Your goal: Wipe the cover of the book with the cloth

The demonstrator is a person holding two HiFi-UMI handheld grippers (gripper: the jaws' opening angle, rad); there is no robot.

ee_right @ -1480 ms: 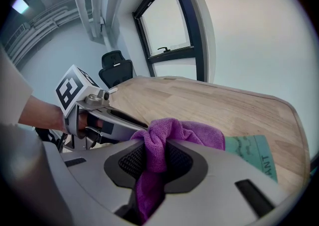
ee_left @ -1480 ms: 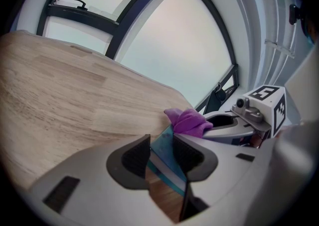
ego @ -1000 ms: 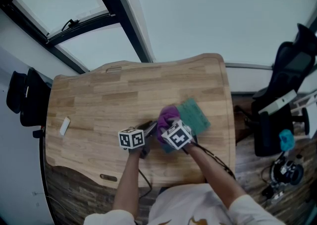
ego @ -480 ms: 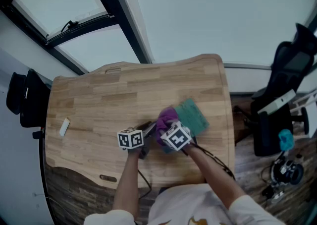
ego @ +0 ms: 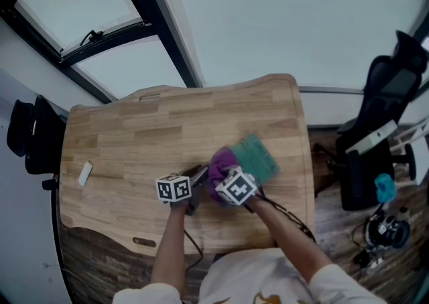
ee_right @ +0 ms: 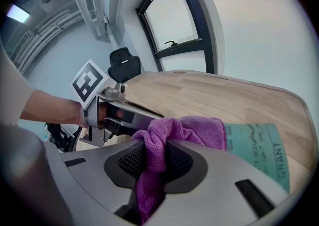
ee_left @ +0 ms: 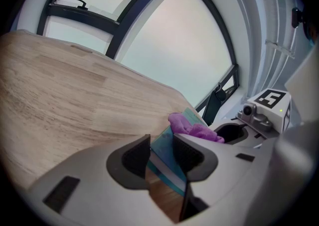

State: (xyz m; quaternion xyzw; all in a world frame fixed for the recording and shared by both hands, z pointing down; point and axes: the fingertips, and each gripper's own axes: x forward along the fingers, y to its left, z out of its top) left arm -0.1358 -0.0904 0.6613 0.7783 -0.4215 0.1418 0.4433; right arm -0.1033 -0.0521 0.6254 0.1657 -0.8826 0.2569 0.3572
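A teal book (ego: 260, 154) lies on the wooden table (ego: 134, 135), near its right edge. My left gripper (ego: 199, 175) is shut on the book's near left corner; in the left gripper view that corner (ee_left: 158, 145) sits between the pads of the left gripper (ee_left: 160, 151). My right gripper (ego: 224, 177) is shut on a bunched purple cloth (ego: 220, 161). The cloth (ee_right: 185, 130) rests on the left part of the book's cover (ee_right: 261, 148), ahead of the right gripper (ee_right: 155, 158). From the left gripper view the cloth (ee_left: 193, 130) hides part of the cover.
A small white object (ego: 84, 173) lies near the table's left edge. A black office chair (ego: 385, 98) stands right of the table and dark gear (ego: 27, 132) hangs at its left. A black cable (ego: 288, 214) runs off the table's front edge.
The right gripper has shifted very slightly with the cloth on the cover. The left gripper and the book have stayed where they were.
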